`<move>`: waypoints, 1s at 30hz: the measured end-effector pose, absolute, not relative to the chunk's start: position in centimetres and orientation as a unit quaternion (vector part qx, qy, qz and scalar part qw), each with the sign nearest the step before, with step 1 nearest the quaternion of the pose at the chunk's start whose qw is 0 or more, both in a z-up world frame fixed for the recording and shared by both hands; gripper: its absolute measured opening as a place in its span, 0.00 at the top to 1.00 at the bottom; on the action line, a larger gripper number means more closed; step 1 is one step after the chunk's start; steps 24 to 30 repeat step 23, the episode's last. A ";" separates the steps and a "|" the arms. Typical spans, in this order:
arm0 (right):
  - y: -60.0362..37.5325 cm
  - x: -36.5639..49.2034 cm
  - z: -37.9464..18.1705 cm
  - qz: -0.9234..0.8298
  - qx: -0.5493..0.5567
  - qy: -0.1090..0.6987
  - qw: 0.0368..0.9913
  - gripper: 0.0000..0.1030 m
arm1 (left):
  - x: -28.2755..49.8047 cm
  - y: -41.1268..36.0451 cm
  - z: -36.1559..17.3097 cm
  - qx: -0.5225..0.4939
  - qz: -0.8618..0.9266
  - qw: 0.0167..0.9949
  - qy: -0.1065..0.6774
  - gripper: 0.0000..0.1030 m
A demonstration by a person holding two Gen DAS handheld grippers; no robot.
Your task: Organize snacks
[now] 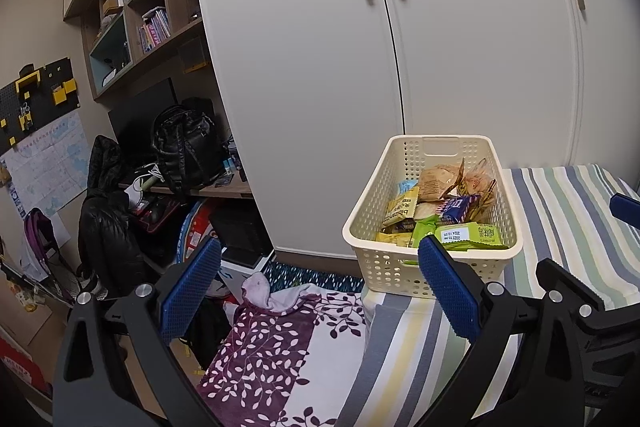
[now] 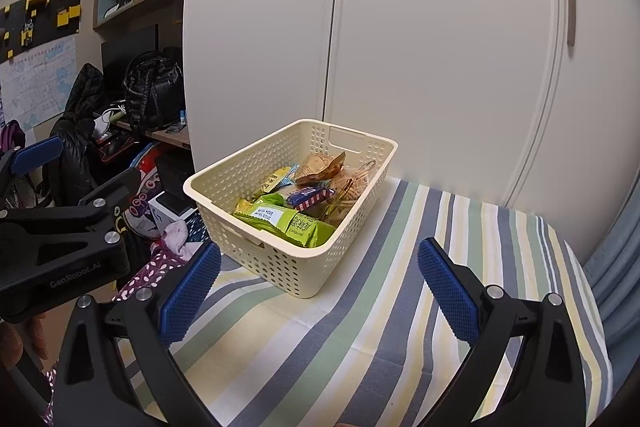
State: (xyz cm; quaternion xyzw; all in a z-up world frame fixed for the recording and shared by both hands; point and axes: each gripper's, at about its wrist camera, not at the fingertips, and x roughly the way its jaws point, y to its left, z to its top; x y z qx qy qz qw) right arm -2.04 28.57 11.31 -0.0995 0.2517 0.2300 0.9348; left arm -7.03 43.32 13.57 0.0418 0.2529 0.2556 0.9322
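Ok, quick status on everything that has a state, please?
Left hand-held gripper: open, empty.
Right hand-held gripper: open, empty.
Basket: upright on the striped cover, snacks inside.
Wardrobe doors: shut.

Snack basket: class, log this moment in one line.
basket: on striped cloth, snacks inside | left gripper: open, empty | right gripper: open, empty

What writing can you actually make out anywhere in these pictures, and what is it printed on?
"GenRobot.AI": on the black body of the left gripper, seen from the right wrist.
"bibizan": on a yellow snack packet in the cream perforated plastic basket, printed sideways.
"2024 10 05", upside down and only roughly legible: on the white sticker of a green snack packet.
Too small or blurred: other wrappers, the wall map, the shelf book spines.
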 end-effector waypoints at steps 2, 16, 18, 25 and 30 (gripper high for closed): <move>28.7 -2.2 11.3 0.230 -0.101 0.250 0.935 0.05 | -7.0 43.3 13.6 0.042 0.256 0.932 0.253 0.03; 28.3 -2.6 10.9 0.224 -0.123 0.240 0.937 0.05 | -7.0 42.8 13.7 0.043 0.250 0.932 0.257 0.03; 27.4 -2.4 10.8 0.233 -0.113 0.253 0.932 0.05 | -7.0 42.6 13.7 0.039 0.244 0.933 0.261 0.03; 22.0 -1.2 8.4 0.193 -0.078 0.316 0.925 0.05 | -6.7 41.0 12.7 0.016 0.197 0.938 0.285 0.03; 22.0 -1.2 8.4 0.193 -0.078 0.316 0.925 0.05 | -6.7 41.0 12.7 0.016 0.197 0.938 0.285 0.03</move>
